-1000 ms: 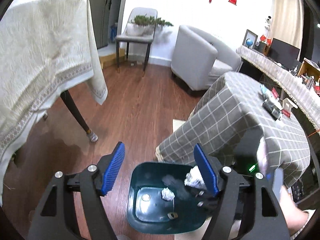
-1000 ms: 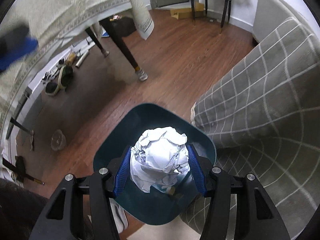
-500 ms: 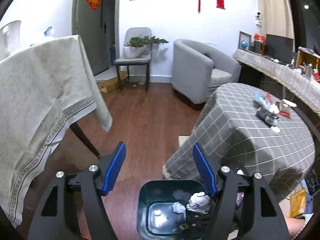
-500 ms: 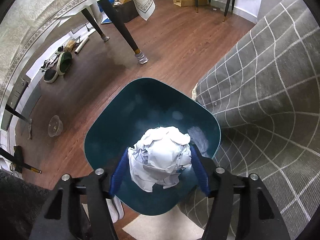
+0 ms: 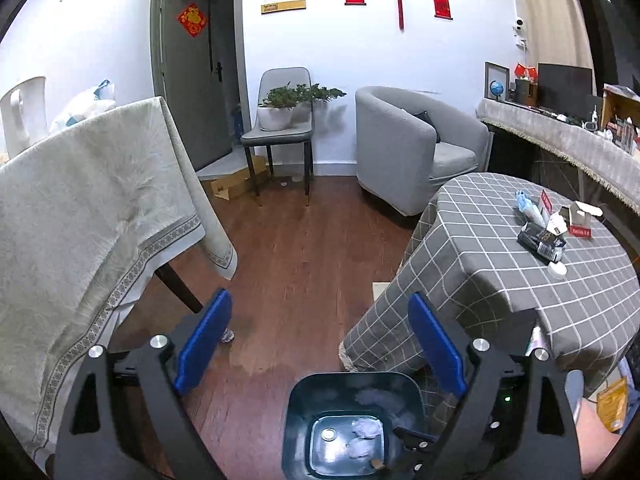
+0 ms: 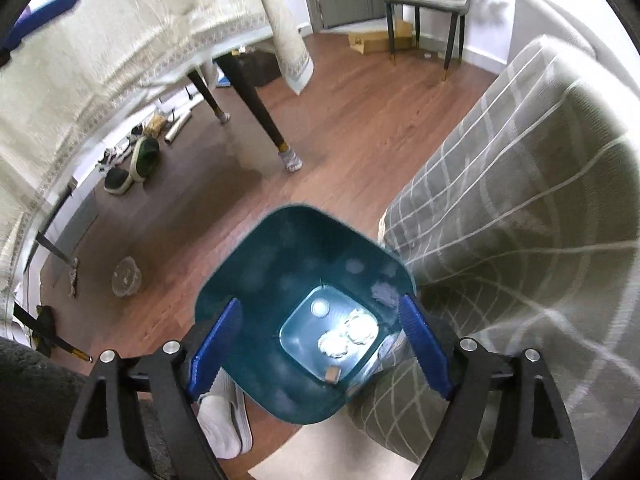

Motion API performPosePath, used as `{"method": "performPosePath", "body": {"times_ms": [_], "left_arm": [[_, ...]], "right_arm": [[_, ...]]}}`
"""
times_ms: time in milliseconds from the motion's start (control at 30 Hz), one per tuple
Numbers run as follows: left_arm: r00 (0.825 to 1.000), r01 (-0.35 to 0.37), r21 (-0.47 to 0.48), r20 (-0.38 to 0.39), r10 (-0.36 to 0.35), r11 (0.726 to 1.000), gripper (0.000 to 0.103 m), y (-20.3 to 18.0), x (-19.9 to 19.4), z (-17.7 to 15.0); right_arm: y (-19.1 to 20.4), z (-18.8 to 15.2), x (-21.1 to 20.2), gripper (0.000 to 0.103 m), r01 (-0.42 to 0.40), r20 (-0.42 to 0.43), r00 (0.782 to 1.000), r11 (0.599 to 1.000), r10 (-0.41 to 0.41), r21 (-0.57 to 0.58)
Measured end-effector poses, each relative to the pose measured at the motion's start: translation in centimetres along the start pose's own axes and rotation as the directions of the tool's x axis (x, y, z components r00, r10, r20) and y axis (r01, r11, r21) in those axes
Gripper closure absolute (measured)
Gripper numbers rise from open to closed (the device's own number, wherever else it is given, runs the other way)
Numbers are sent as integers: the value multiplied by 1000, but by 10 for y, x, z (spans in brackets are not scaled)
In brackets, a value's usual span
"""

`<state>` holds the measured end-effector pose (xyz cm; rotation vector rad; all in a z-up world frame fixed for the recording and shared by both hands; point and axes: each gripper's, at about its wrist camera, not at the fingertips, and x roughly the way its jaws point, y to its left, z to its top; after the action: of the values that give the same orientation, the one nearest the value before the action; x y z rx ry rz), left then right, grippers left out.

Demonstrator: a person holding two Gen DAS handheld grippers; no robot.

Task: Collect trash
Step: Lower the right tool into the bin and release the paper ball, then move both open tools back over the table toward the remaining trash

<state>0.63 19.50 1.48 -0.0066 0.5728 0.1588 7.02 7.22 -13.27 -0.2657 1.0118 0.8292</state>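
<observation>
A dark teal bin (image 6: 248,284) stands on the wood floor beside the grey checked tablecloth. Two crumpled paper balls (image 6: 348,334) lie on its bottom, with a small round disc and a brown scrap. My right gripper (image 6: 316,344) hangs over the bin mouth, its jaws opening with nothing between them. The same bin (image 5: 304,408) shows low in the left wrist view with the paper balls (image 5: 362,438) inside. My left gripper (image 5: 320,340) is above and behind it, jaws opening and empty. More trash (image 5: 540,238) lies on the checked table (image 5: 500,272): wrappers and small boxes.
A table with a cream cloth (image 5: 80,216) stands left, its dark legs (image 6: 260,112) near the bin. A grey armchair (image 5: 416,148), a chair with a potted plant (image 5: 280,128) and a cardboard box stand by the far wall. Shoes (image 6: 132,164) lie under the cream table.
The right gripper spread its jaws and the big crumpled paper ball dropped from them into the bin. The left gripper rose and tilted up, and its jaws widened.
</observation>
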Motion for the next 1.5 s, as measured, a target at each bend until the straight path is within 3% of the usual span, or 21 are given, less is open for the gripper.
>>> {"method": "performPosePath", "body": {"times_ms": [167,267,433,567,767,1100,1267,1300,1367,1500], "left_arm": [[999,30,-3,15,-30,1000,7,-7,-3,5],[999,37,-2,23,-37,999,6,-14,-2,7],[998,56,-13,39,-56,998,6,-22,-3,11],[997,66,-19,47,-65,998,6,-30,0,14],[997,83,-11,0,-83,996,6,-54,15,13],[989,150,34,-22,-150,988,10,-102,26,13],[985,169,9,-40,-168,986,15,-114,35,15],[984,174,5,-43,-174,985,15,-116,37,15],[982,184,3,-46,-184,983,17,-122,41,17],[976,211,10,-51,-211,977,18,-132,47,19]], "right_arm": [[-3,7,-39,18,17,98,995,1000,-15,-14],[-7,9,-54,18,-40,123,992,999,40,-7],[-5,11,-89,13,8,202,979,998,5,-63],[-25,8,-114,13,49,254,966,998,-41,-25],[-58,1,-142,13,117,311,942,992,-125,42],[-111,-16,-166,13,195,331,916,973,-226,123],[-128,-21,-169,13,195,312,920,967,-239,167],[-129,-22,-169,15,198,304,922,966,-241,167],[-134,-21,-164,29,203,280,929,965,-244,165],[-145,-22,-155,37,191,239,943,965,-231,179]]}}
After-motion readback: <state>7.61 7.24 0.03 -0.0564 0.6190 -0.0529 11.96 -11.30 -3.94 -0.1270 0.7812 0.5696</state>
